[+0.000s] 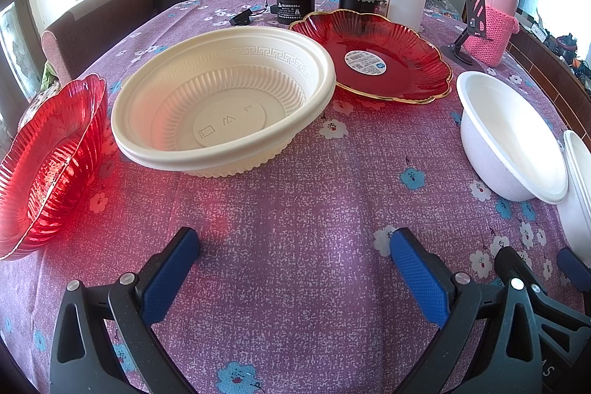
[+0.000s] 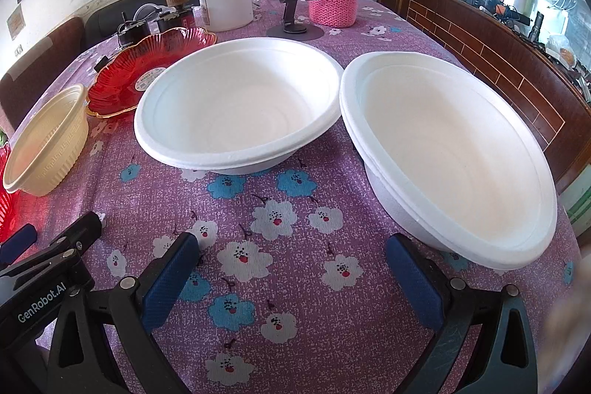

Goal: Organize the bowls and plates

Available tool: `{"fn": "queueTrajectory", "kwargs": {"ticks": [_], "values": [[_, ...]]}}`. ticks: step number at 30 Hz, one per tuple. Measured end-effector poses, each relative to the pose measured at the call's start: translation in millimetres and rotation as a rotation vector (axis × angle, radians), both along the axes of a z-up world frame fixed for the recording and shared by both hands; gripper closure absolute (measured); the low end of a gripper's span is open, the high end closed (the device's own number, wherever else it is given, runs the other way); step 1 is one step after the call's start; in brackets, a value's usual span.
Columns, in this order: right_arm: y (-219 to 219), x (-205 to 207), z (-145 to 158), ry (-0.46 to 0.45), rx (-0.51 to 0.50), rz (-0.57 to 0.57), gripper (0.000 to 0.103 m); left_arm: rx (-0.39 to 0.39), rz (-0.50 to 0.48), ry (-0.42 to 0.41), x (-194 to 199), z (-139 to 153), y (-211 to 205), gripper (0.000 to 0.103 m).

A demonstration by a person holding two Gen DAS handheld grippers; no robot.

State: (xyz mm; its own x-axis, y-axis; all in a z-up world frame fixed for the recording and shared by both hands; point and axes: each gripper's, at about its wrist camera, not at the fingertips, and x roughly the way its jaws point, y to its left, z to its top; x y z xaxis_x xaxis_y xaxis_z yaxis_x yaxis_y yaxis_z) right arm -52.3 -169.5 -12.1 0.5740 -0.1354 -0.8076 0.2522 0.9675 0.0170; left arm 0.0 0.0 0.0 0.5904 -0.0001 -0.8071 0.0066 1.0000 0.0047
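Both tools hang low over the flowered cloth [image 1: 295,209], jaws spread wide, nothing held: the left gripper [image 1: 295,268] and the right gripper [image 2: 291,268].

Just ahead of the right one sit two white foam bowls: the right bowl [image 2: 447,150], which looks like two nested, nearly touches its right finger [image 2: 413,283], and the middle bowl [image 2: 240,106] lies a little further, rims almost meeting. Foam is likely very light, soft and easily dented, so pinch the rim gently.

Ahead of the left gripper, somewhat apart, stands the cream bowl [image 1: 221,98], probably thin stiff plastic, light; take its rolled lip. At far left a red dish [image 1: 48,165] tilts up; beyond the cream bowl lies the gold-edged red plate [image 1: 376,58], glassy, likely slippery and brittle, best gripped at its scalloped edge
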Motion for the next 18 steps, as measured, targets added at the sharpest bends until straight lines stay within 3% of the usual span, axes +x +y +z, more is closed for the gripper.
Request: {"fn": "queueTrajectory", "kwargs": {"ticks": [6,12,15,18], "values": [[-0.1,0.4,-0.2,0.000,0.000,0.000,0.001,0.000,-0.023,0.005,-0.1,0.0,0.0,0.000],[-1.5,0.0,-0.4,0.000,0.004,0.001,0.001,0.006,-0.149,0.057,-14.8,-1.2,6.7,0.000],[-2.5,-1.8,0.3,0.042,0.014,0.057,0.001,0.014,-0.151,0.052,-27.7,-0.4,9.3,0.000],[-1.9,-5.2,0.4,0.067,0.024,0.043,0.001,0.016,-0.140,0.042,-38.1,1.6,11.0,0.000]]}}
